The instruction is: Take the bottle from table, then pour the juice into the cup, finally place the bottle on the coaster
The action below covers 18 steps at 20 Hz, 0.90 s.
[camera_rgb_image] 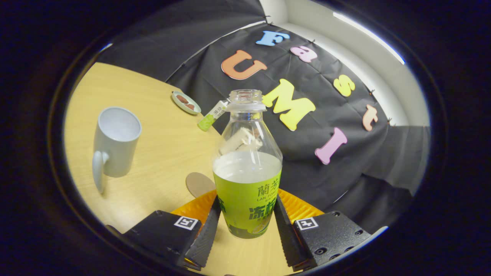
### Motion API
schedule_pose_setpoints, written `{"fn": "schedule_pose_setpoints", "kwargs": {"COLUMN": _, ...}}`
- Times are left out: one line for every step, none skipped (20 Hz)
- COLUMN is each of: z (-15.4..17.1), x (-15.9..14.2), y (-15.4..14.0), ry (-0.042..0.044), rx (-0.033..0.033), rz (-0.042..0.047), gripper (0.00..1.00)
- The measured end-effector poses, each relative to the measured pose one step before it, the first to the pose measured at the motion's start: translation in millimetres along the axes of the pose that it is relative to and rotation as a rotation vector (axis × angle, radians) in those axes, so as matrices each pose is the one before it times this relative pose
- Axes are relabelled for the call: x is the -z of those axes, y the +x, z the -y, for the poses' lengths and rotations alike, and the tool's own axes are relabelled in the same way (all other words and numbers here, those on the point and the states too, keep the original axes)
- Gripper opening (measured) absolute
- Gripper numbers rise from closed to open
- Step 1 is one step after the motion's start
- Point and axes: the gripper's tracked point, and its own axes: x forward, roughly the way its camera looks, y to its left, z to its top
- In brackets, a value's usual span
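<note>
Claw (247, 226) is clamped on the bottle (247, 172), both fingers pressing the green label low on the body, one each side. Gripping low like that keeps the neck and mouth free for pouring, and the liquid weight sits just above the fingers, so prob a steady hold. Bottle looks lifted clear of the table (161, 153); its base hangs betw the fingers w/ wood grain visible under it, tho can't be sure of the gap. Long axis runs upright, along the fingers' line, open mouth pointing up and away toward the booth wall; cap off, so it needs to stay upright till it's over the cup. Juice level sits approx at the label's top edge.

Cup (115, 142) stands well apart on the bottle's left, mid-table, mouth up, handle toward the near edge. Round brown coaster (199, 184) lies flat just beside the bottle, betw it and the cup. Small dish (186, 102) sits at the table's far edge. Next step, I'd judge: carry over to the cup, tilt the mouth down
</note>
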Motion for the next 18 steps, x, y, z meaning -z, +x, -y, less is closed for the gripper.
{"fn": "schedule_pose_setpoints", "kwargs": {"z": 0.01, "x": 0.48, "y": 1.53, "ry": -0.02917, "rx": 0.01353, "rz": 0.00083, "gripper": 0.78}}
{"fn": "schedule_pose_setpoints", "kwargs": {"z": 0.61, "x": -0.07, "y": -0.15, "ry": -0.02778, "rx": 0.00936, "rz": -0.00173, "gripper": 0.78}}
{"fn": "schedule_pose_setpoints", "kwargs": {"z": 1.66, "x": -1.93, "y": -0.14, "ry": -0.02758, "rx": 0.01361, "rz": 0.00014, "gripper": 0.78}}
{"fn": "schedule_pose_setpoints", "kwargs": {"z": 1.93, "x": -1.99, "y": -0.85, "ry": -0.02541, "rx": 0.01492, "rz": 0.00367, "gripper": 0.78}}
{"fn": "schedule_pose_setpoints", "kwargs": {"z": 2.77, "x": -1.62, "y": -1.35, "ry": -0.02426, "rx": 0.01711, "rz": 0.00355, "gripper": 0.78}}
{"fn": "schedule_pose_setpoints", "kwargs": {"z": 2.44, "x": -1.73, "y": -1.05, "ry": -0.03099, "rx": 0.0194, "rz": 0.00433, "gripper": 0.78}}
{"fn": "schedule_pose_setpoints", "kwargs": {"z": 3.08, "x": -2.87, "y": 0.94, "ry": -0.02745, "rx": 0.01721, "rz": 0.00313, "gripper": 0.78}}
{"fn": "schedule_pose_setpoints", "kwargs": {"z": 2.18, "x": -2.23, "y": -0.08, "ry": -0.03258, "rx": 0.01877, "rz": 0.00631, "gripper": 0.78}}
{"fn": "schedule_pose_setpoints", "kwargs": {"z": 2.0, "x": -2.72, "y": -0.54, "ry": -0.03413, "rx": 0.01941, "rz": 0.00714, "gripper": 0.78}}
{"fn": "schedule_pose_setpoints", "kwargs": {"z": 3.15, "x": -5.56, "y": 1.1, "ry": -0.04113, "rx": 0.0195, "rz": 0.00995, "gripper": 0.78}}
{"fn": "schedule_pose_setpoints", "kwargs": {"z": 0.54, "x": -2.87, "y": 1.82, "ry": -0.02973, "rx": 0.00932, "rz": 0.00767, "gripper": 0.78}}
{"fn": "schedule_pose_setpoints", "kwargs": {"z": -0.66, "x": -2.22, "y": -0.44, "ry": -0.02766, "rx": 0.00472, "rz": 0.00557, "gripper": 0.78}}
{"fn": "schedule_pose_setpoints", "kwargs": {"z": -0.68, "x": -1.48, "y": -3.31, "ry": -0.01916, "rx": 0.00075, "rz": 0.00189, "gripper": 0.78}}
{"fn": "schedule_pose_setpoints", "kwargs": {"z": -0.76, "x": -1.85, "y": -2.36, "ry": -0.02188, "rx": 0.00172, "rz": 0.00138, "gripper": 0.78}}
{"fn": "schedule_pose_setpoints", "kwargs": {"z": 1.67, "x": -2.34, "y": -1.69, "ry": -0.02631, "rx": 0.00811, "rz": 0.00183, "gripper": 0.78}}
{"fn": "schedule_pose_setpoints", "kwargs": {"z": 1.69, "x": -2.47, "y": -1.33, "ry": -0.02728, "rx": 0.01365, "rz": 0.00691, "gripper": 0.78}}
{"fn": "schedule_pose_setpoints", "kwargs": {"z": 0.98, "x": -2.3, "y": -1.01, "ry": -0.02717, "rx": 0.01043, "rz": 0.00372, "gripper": 0.78}}
{"fn": "schedule_pose_setpoints", "kwargs": {"z": 1.78, "x": -1.49, "y": 0.53, "ry": -0.02853, "rx": 0.00977, "rz": 0.00194, "gripper": 0.78}}
